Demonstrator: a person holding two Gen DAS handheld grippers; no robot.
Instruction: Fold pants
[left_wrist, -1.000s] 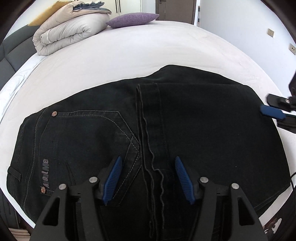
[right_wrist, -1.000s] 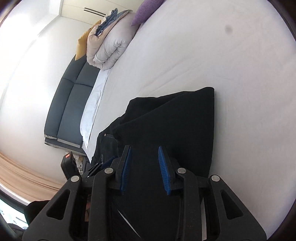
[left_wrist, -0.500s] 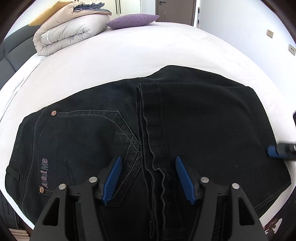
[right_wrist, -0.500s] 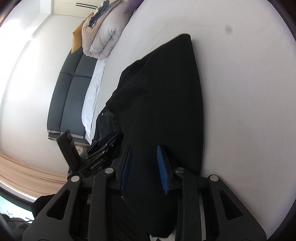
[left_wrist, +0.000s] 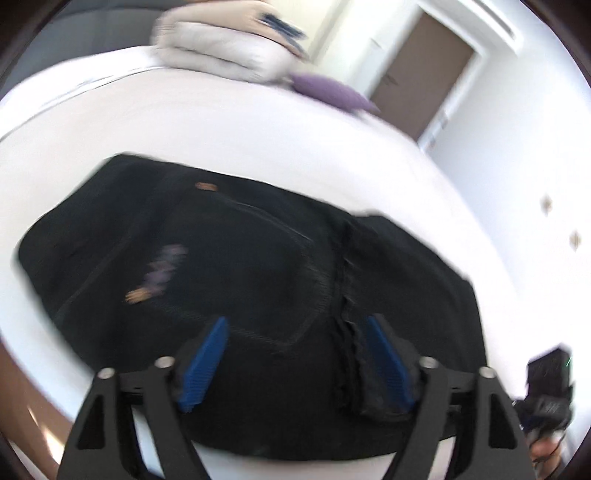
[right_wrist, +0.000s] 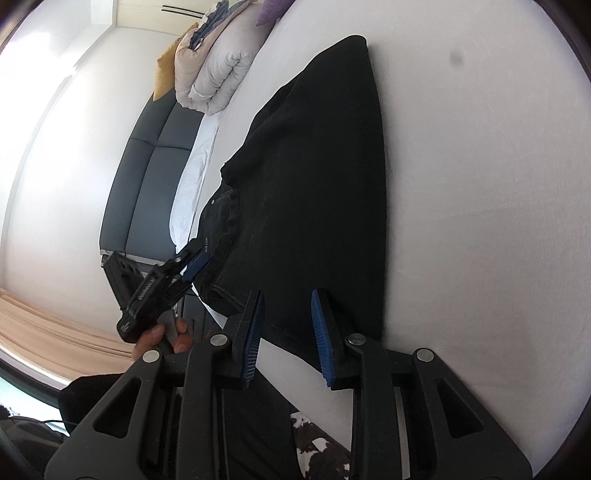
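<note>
Black folded pants (left_wrist: 258, 266) lie flat on the white bed (left_wrist: 221, 122); the picture is blurred. My left gripper (left_wrist: 295, 363) hovers low over their near edge with its jaws opening. Pocket stitching and a wavy seam lie between the blue pads (left_wrist: 205, 363), and nothing is pinched. In the right wrist view the pants (right_wrist: 314, 166) stretch away along the bed (right_wrist: 480, 184). My right gripper (right_wrist: 288, 339) stands open just over their near end. The left gripper (right_wrist: 188, 266), held by a hand (right_wrist: 162, 336), is at the pants' left edge.
A rolled pale duvet (right_wrist: 218, 74), a purple pillow (left_wrist: 332, 92) and a yellow cushion (right_wrist: 166, 70) sit at the bed's far end. A dark grey headboard (right_wrist: 147, 177) lines the left side. A brown door (left_wrist: 421, 70) is beyond. A patterned rug (right_wrist: 321, 454) lies below.
The left view has swung and rolled, so the pants now sit to its left, and its jaws stand wider. The right gripper has sunk toward the pants' near end.
</note>
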